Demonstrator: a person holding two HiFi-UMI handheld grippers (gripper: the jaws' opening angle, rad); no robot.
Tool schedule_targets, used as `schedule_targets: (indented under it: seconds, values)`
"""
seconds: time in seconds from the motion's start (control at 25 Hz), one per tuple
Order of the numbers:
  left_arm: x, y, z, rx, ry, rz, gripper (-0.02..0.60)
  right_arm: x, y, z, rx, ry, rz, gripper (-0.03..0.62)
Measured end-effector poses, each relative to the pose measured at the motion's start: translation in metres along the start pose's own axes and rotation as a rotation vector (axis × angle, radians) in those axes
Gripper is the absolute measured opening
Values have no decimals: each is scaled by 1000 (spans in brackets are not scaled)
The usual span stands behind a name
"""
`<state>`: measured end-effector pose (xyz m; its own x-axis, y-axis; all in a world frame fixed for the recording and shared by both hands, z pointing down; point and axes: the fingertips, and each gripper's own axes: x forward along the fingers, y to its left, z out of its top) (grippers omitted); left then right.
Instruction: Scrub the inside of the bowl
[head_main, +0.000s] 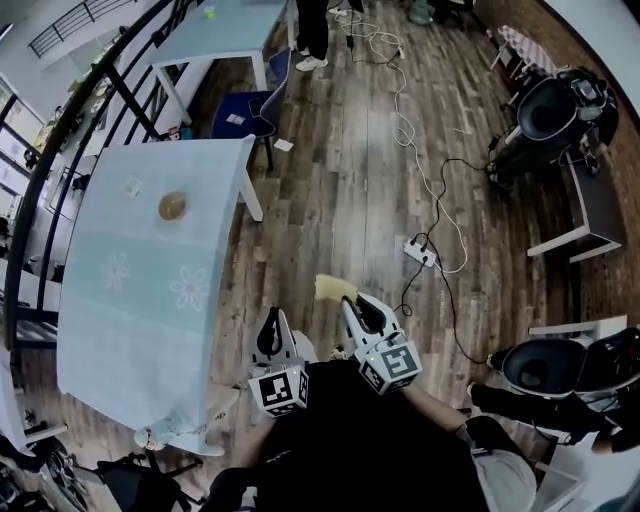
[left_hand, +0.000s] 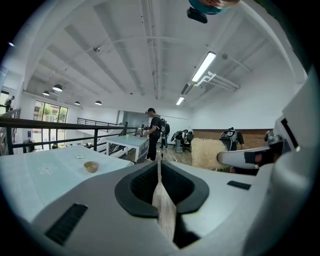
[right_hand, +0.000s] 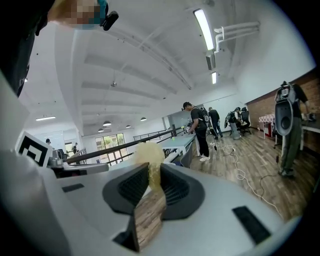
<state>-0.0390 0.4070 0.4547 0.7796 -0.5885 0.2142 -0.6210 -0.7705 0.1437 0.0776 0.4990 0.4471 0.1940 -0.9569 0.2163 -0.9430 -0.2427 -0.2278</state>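
The right gripper (head_main: 355, 305) clamps a yellow sponge (head_main: 331, 288). The left gripper (head_main: 272, 322) is closed on nothing. At ten o'clock, the bowl (head_main: 172, 207) sits on the counter (head_main: 120, 310).

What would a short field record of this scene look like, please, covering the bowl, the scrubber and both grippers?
bowl: small, brown, upright on the table, nothing touching it
table: covered in a pale blue flowered cloth
scrubber: yellowish fibrous pad, pinched at one end
right gripper: shut on the scrubber, over the wooden floor, apart from the table
left gripper: jaws together, nothing between them
task state: scrubbing not yet begun; neither gripper is at the bowl
background: a person stands by a farther table
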Motion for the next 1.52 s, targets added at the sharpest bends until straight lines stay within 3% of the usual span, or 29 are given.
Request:
schedule_targets:
  seconds: [0.44, 0.68, 1.0, 1.2, 1.52]
  values:
    - [75, 95, 39, -23, -43, -5, 31, 111, 35, 27, -33, 5, -24, 75]
    - [93, 150, 42, 6, -15, 15, 31, 159, 57, 28, -40, 19, -10, 78]
    - [94, 194, 41, -38, -22, 136, 31, 203, 79, 24, -39, 54, 83, 78]
    - [99, 218, 38, -67, -17, 244, 31, 240, 91, 22, -56, 93, 195, 77]
    - [133, 228, 46, -86, -35, 447, 31, 308, 65, 39, -68, 122, 361, 78]
